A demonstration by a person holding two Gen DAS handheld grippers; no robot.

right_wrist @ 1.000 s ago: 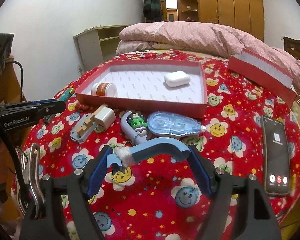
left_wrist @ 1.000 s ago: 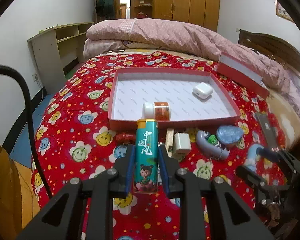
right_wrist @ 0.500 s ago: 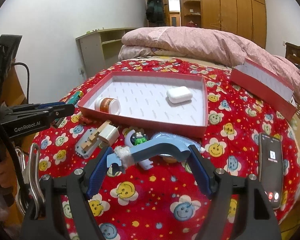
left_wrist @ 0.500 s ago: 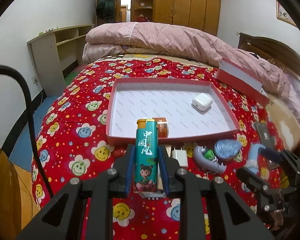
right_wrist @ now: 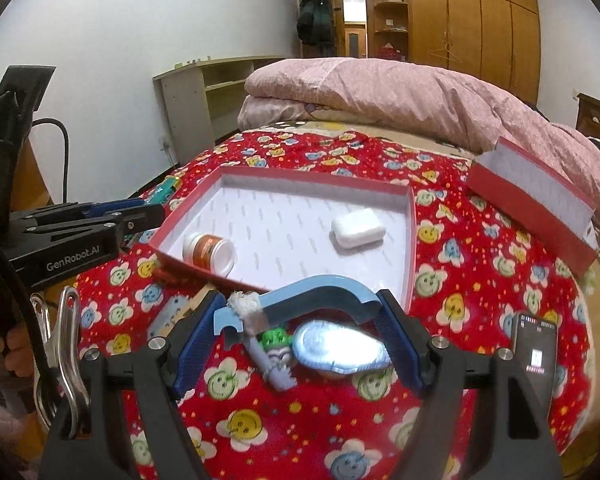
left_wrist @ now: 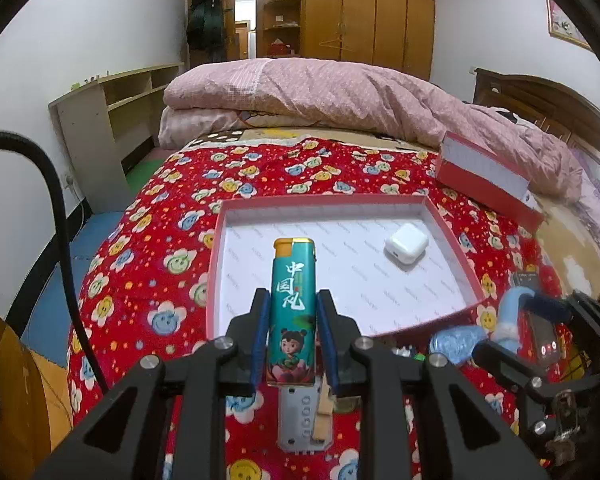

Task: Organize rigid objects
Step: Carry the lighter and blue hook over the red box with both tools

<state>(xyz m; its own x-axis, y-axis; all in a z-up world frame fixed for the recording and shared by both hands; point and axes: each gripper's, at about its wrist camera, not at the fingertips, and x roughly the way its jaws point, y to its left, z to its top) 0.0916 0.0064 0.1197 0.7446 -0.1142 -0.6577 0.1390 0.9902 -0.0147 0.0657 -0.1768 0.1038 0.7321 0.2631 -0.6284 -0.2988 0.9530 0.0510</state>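
The left hand-held gripper [left_wrist: 293, 332] is clamped on a teal lighter [left_wrist: 293, 312], which stands upright between its blue pads with the orange cap on top. Straight ahead of it lies the shallow red tray [left_wrist: 216, 264] on the red flowered bedspread [left_wrist: 148, 240]. A white earbud case [left_wrist: 406, 243] rests in the tray ahead and to the right of the lighter. Below the gripper, a grey power strip [left_wrist: 300, 420] lies on the bedspread.

The right hand-held gripper [right_wrist: 300, 332] grips a curved light-blue piece [right_wrist: 320, 290] that spans its widely spread pads, its left end wrapped in white tape. Ahead and to its left, a small white bottle with an orange label [right_wrist: 208, 252] lies on its side in the tray's near corner. The earbud case lies ahead, slightly right. Just beneath the gripper, a blue correction-tape dispenser [right_wrist: 340, 348] and a small grey keychain figure [right_wrist: 276, 356] sit on the bedspread. A phone [right_wrist: 536, 360] lies to its right.
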